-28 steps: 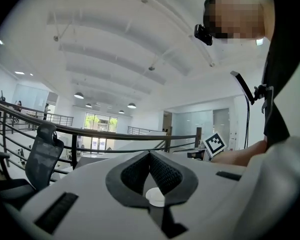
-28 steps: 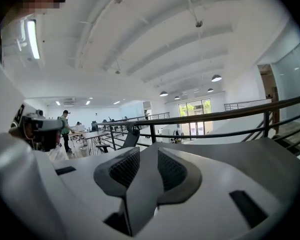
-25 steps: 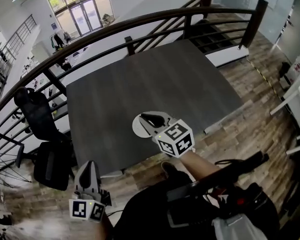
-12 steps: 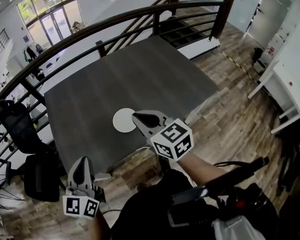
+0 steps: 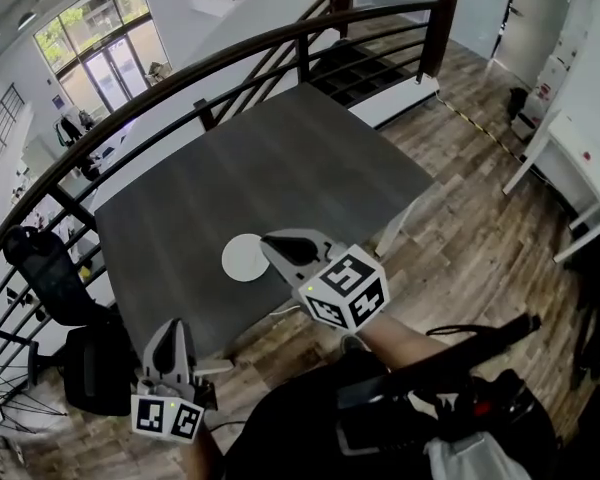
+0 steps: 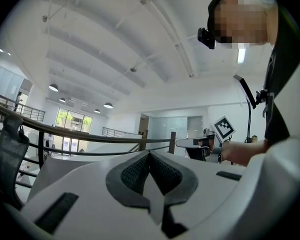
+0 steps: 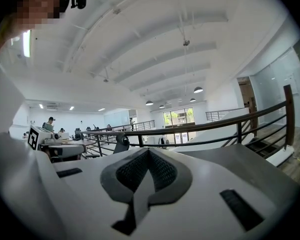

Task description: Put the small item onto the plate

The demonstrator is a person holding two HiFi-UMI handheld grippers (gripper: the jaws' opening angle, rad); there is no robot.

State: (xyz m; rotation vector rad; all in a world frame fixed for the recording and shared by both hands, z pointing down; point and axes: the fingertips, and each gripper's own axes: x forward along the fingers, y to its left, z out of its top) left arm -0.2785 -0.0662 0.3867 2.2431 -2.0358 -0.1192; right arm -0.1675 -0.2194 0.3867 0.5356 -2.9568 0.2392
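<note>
the only print in sight was the black-and-white square pattern on each marker cube, one on the right tongs [image 5: 272, 242] at [image 5: 345, 290] and one on the left tongs [image 5: 172, 330] at [image 5: 168, 418]; these were patterns, not letters. anything posted around the far glass doors [image 5: 110, 53] was too small to read.

the white plate [image 5: 238, 260] lay near the front edge of the dark grey desk [image 5: 280, 158], and its visible face looked plain white. the small item could not be made out in any view. from the head view the right tongs' tip overlapped the plate's right rim, so that part of the rim was covered; whether the tip touched the plate or hung above it could not be told.

in the right gripper view the right tongs [image 7: 149, 151] were pressed fully together with nothing between the pads, pointing out toward the dark railing [image 7: 200, 129]. in the left gripper view the left tongs [image 6: 150, 154] were likewise closed on nothing, and the right cube showed small at [image 6: 224, 127].

the left tongs hung off the desk's near side, over the wood floor [image 5: 460, 238]. a black office chair [image 5: 50, 268] stood behind the railing, partly barred by it. the person's body and a dark rig were cut off by the bottom of the head view.
</note>
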